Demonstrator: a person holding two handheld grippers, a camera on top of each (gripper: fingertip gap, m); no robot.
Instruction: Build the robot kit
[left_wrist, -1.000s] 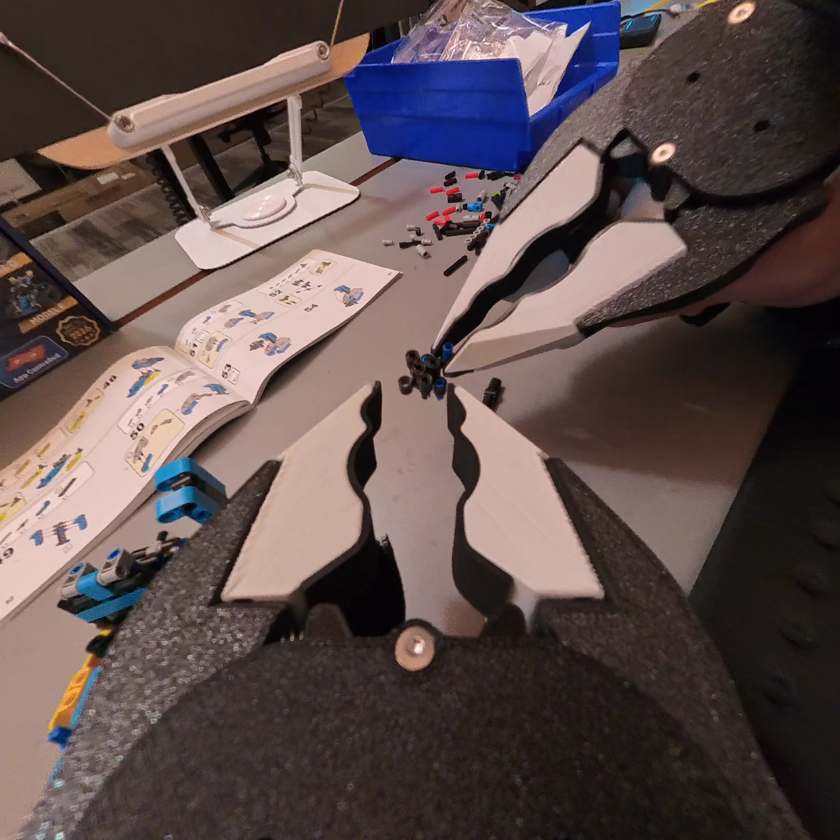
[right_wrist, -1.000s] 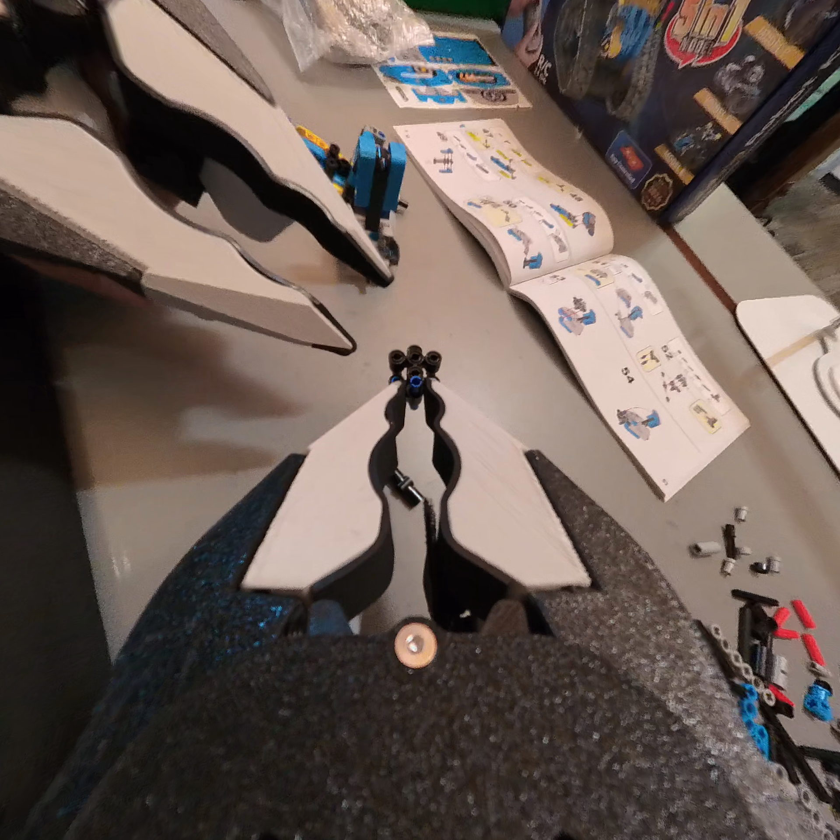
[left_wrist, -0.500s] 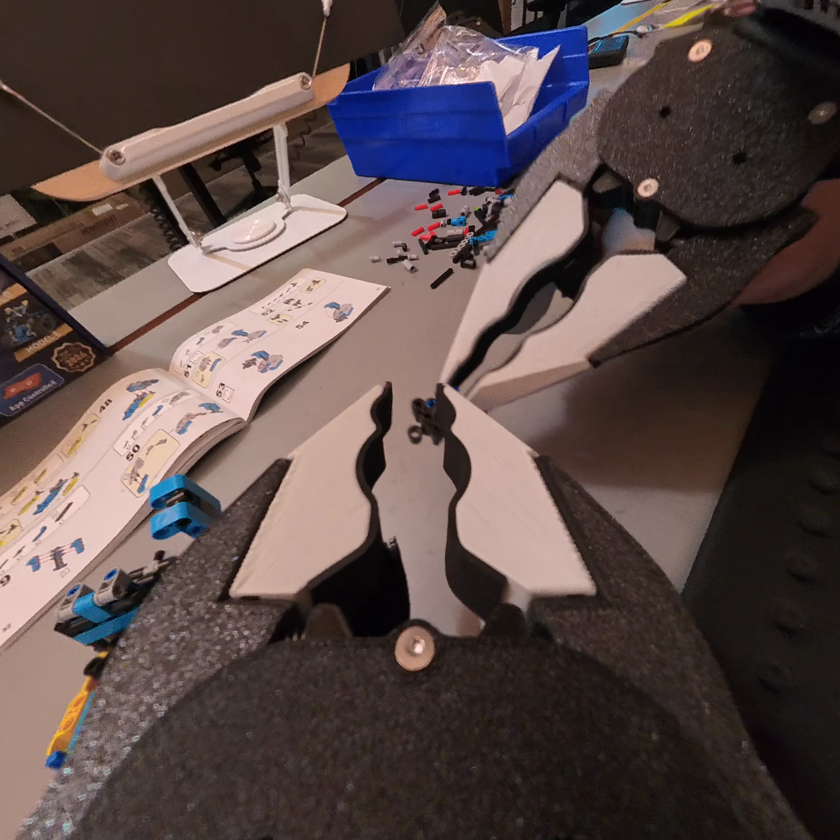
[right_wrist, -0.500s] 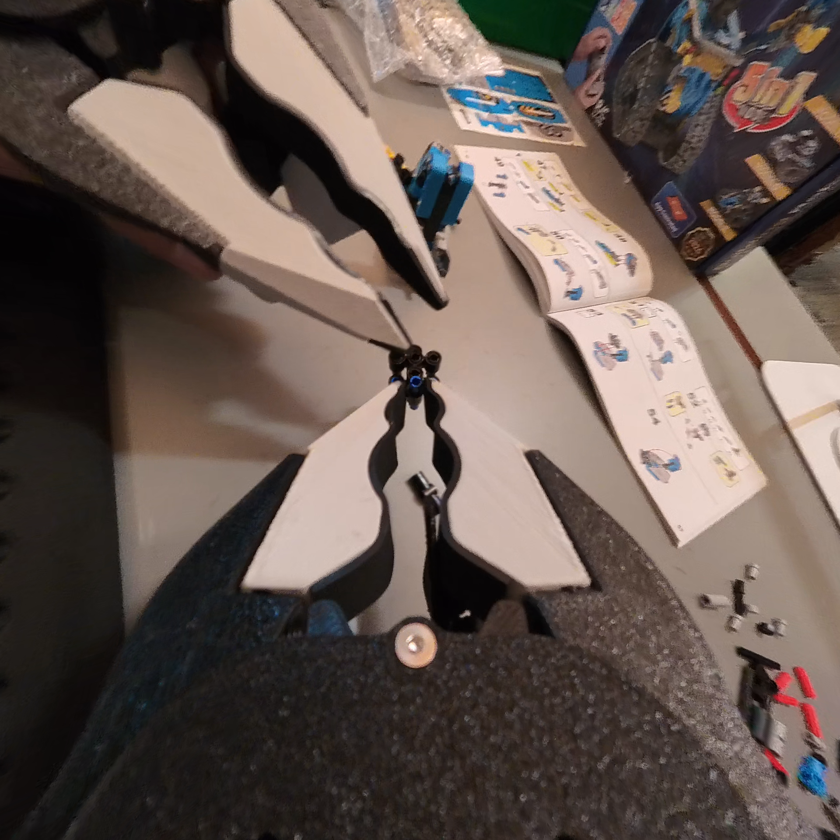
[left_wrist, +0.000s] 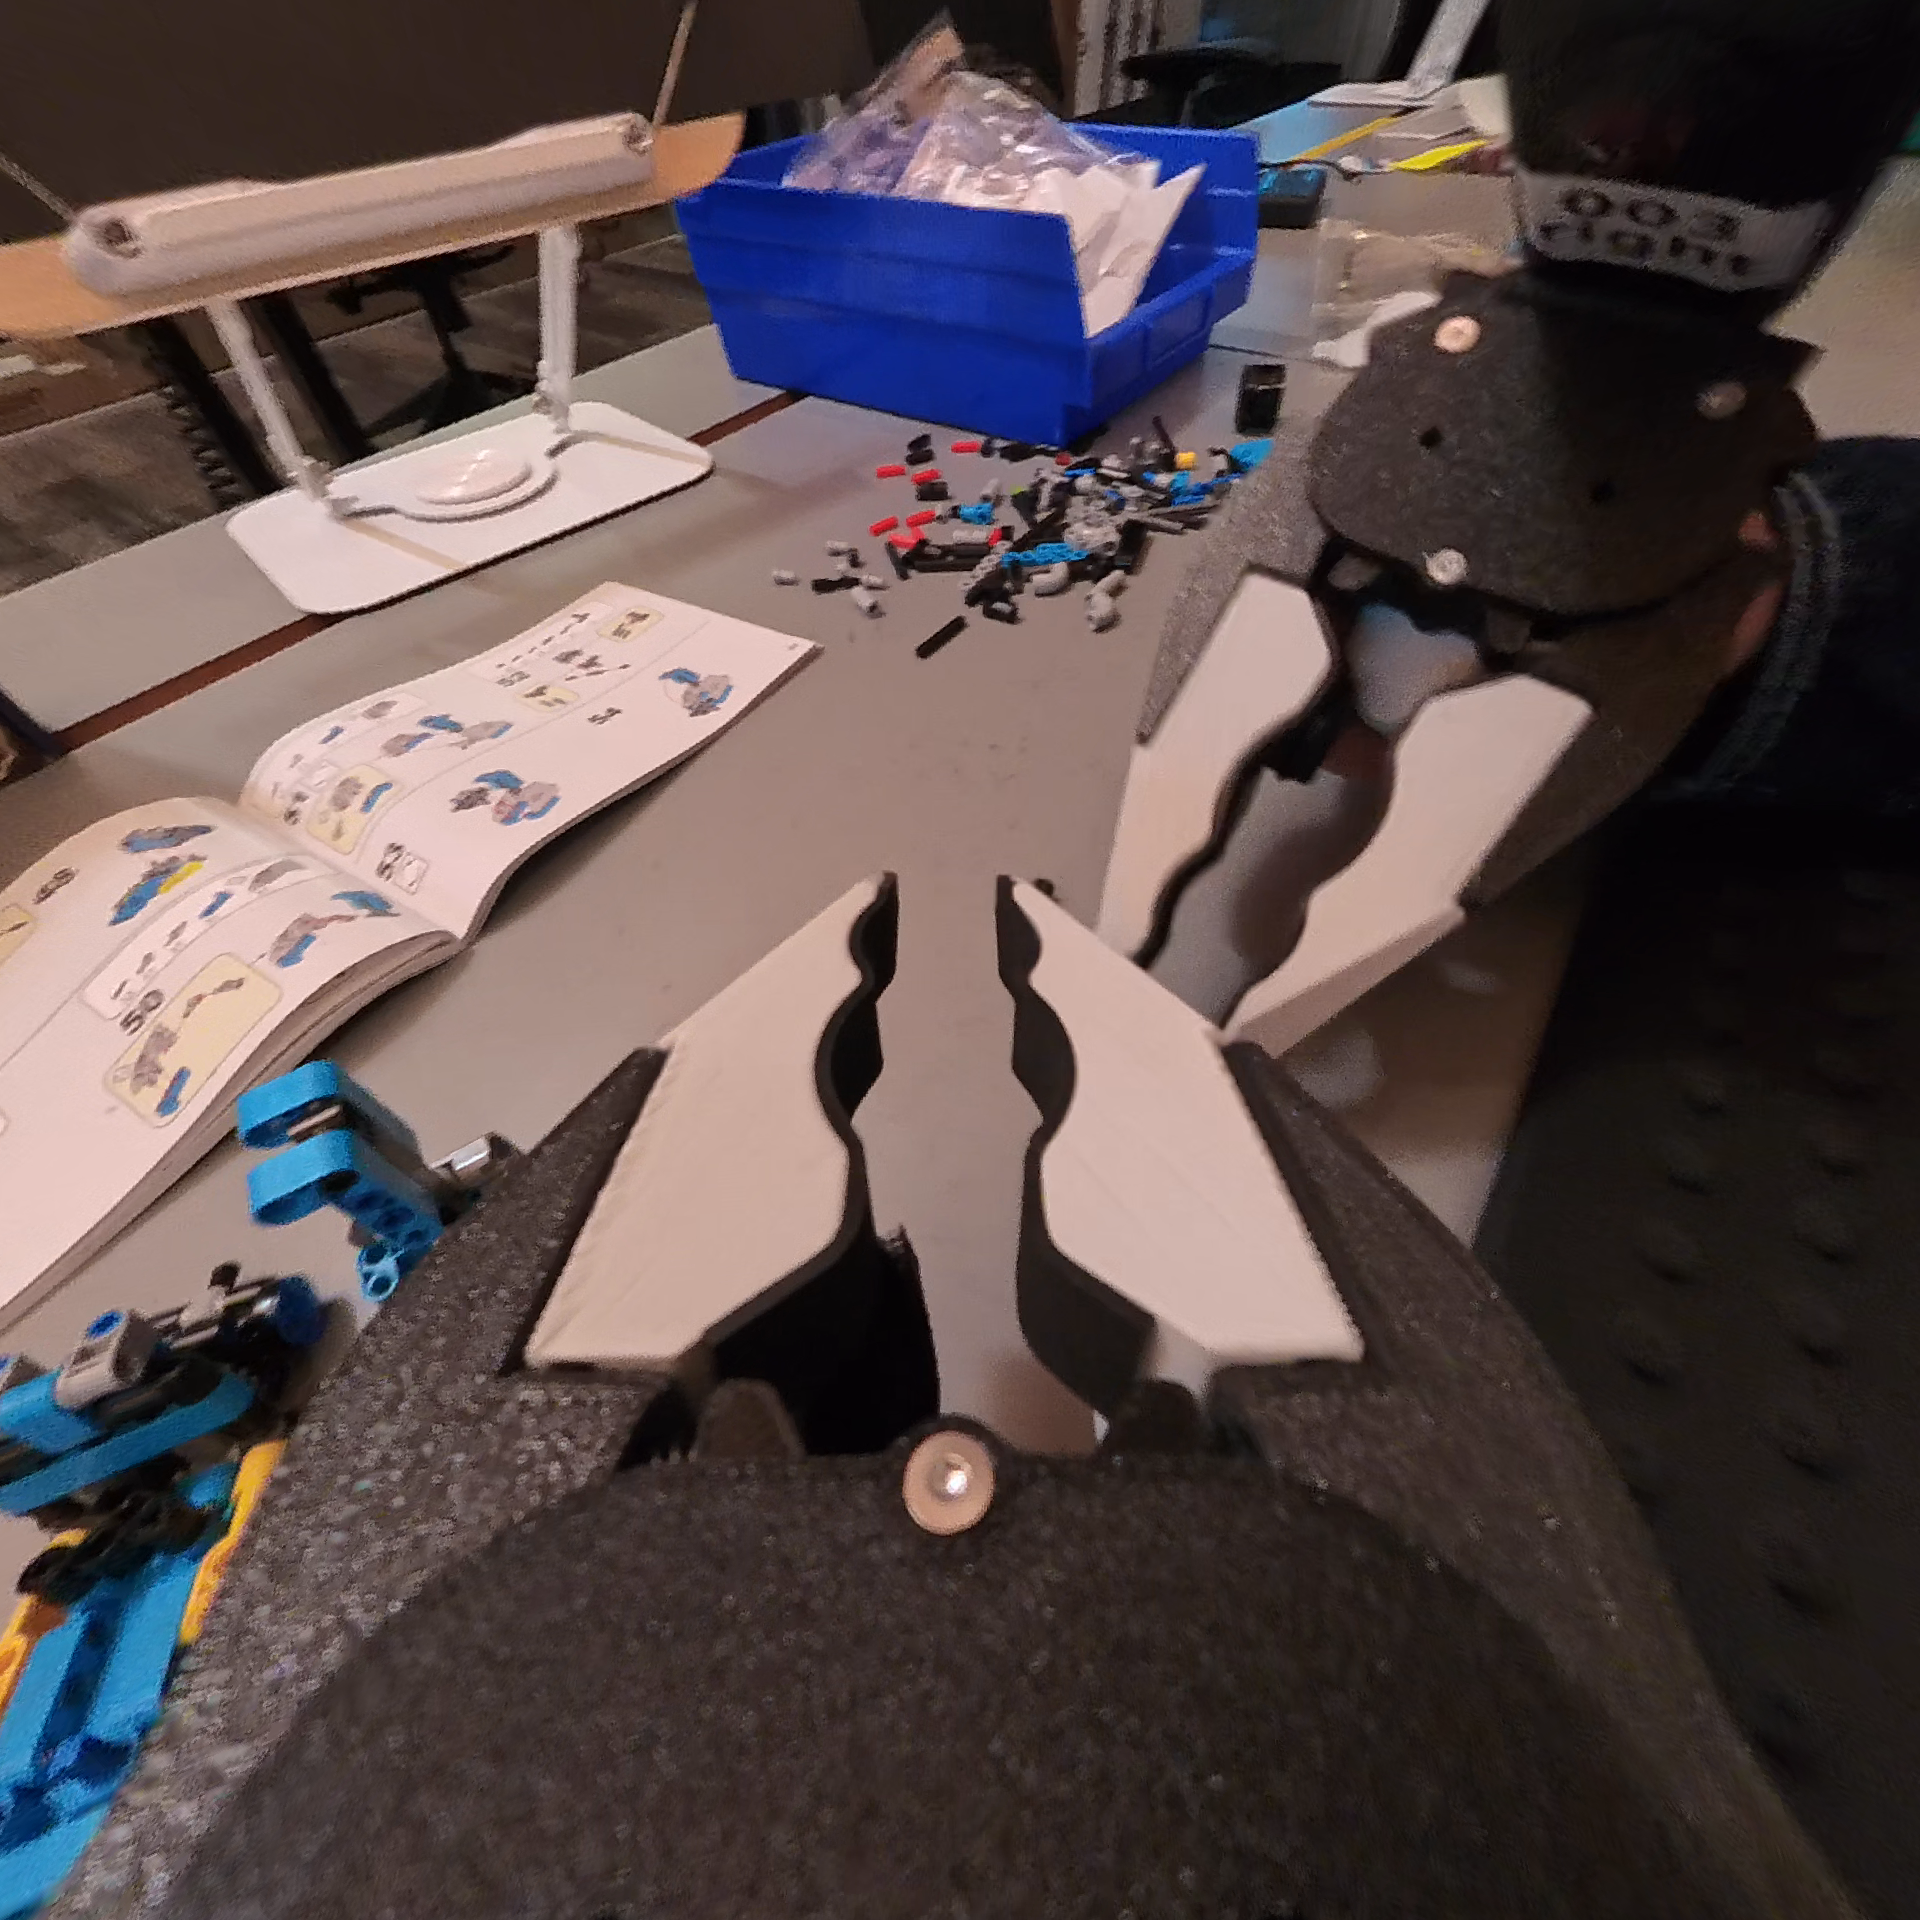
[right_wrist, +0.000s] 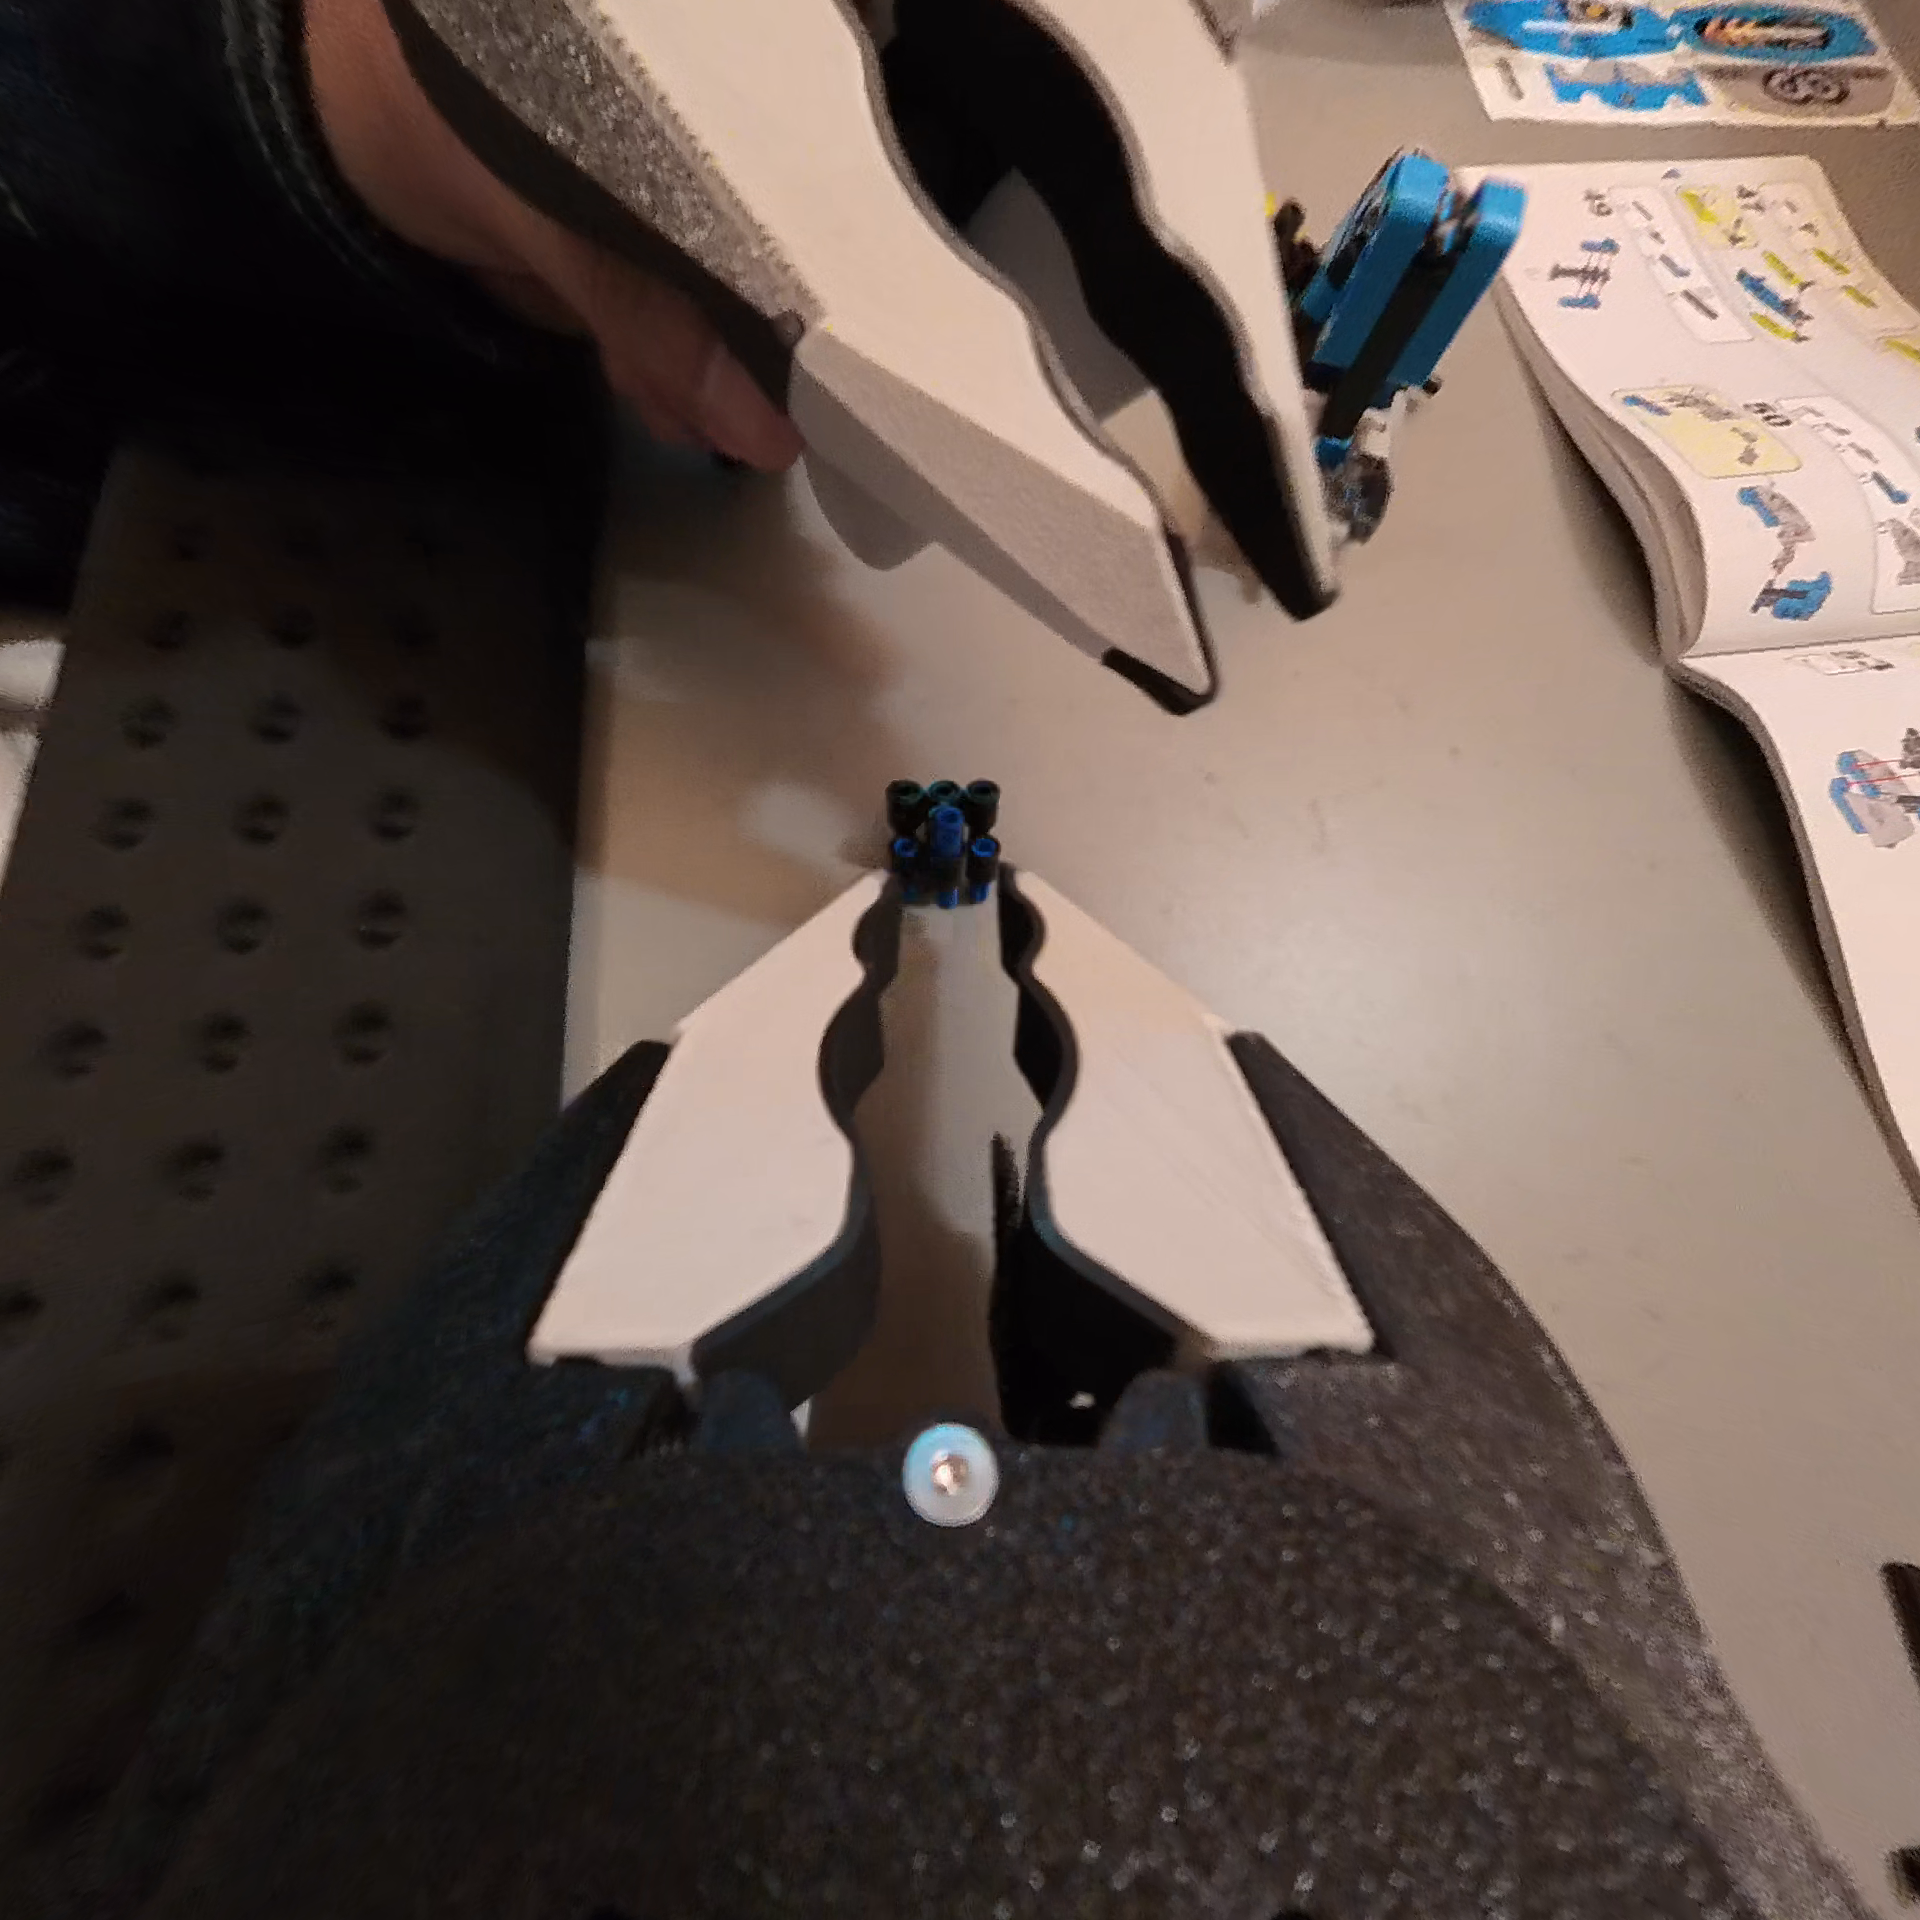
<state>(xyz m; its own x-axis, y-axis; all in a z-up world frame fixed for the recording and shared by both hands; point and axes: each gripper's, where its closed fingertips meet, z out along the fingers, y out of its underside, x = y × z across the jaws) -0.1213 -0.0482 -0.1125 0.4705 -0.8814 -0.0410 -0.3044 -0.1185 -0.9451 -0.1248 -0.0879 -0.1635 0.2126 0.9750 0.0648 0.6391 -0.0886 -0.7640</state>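
A small black-and-blue brick cluster (right_wrist: 940, 847) is shown pinched at the very tips of the right gripper (right_wrist: 943, 883), whose fingers are closed on its lower end. It stands proud of the tips, above the grey table (right_wrist: 1351, 935). In the left wrist view this cluster is hidden behind the left gripper's own finger.

The cluster is judged light, rigid and smooth; being built of push-fit pins and bushes, it could separate if squeezed across its joints. Hold is best taken on the broad flanks, low on the body. About three black bushes are counted along its top, with blue pins below; the exact number cannot be told.

The left gripper (left_wrist: 945, 894) is held empty with fingers apart; in the right wrist view it lies at 1 o'clock of the cluster, near but not touching.

Also counted:
- one open instruction booklet (left_wrist: 343, 831), at 10 o'clock in the left wrist view
- one blue storage bin (left_wrist: 966, 281) at 12 o'clock
- one scatter of loose parts (left_wrist: 1039, 530) before it
- one white desk lamp (left_wrist: 416, 332)
- one partly built blue model (left_wrist: 125, 1403) at 8 o'clock
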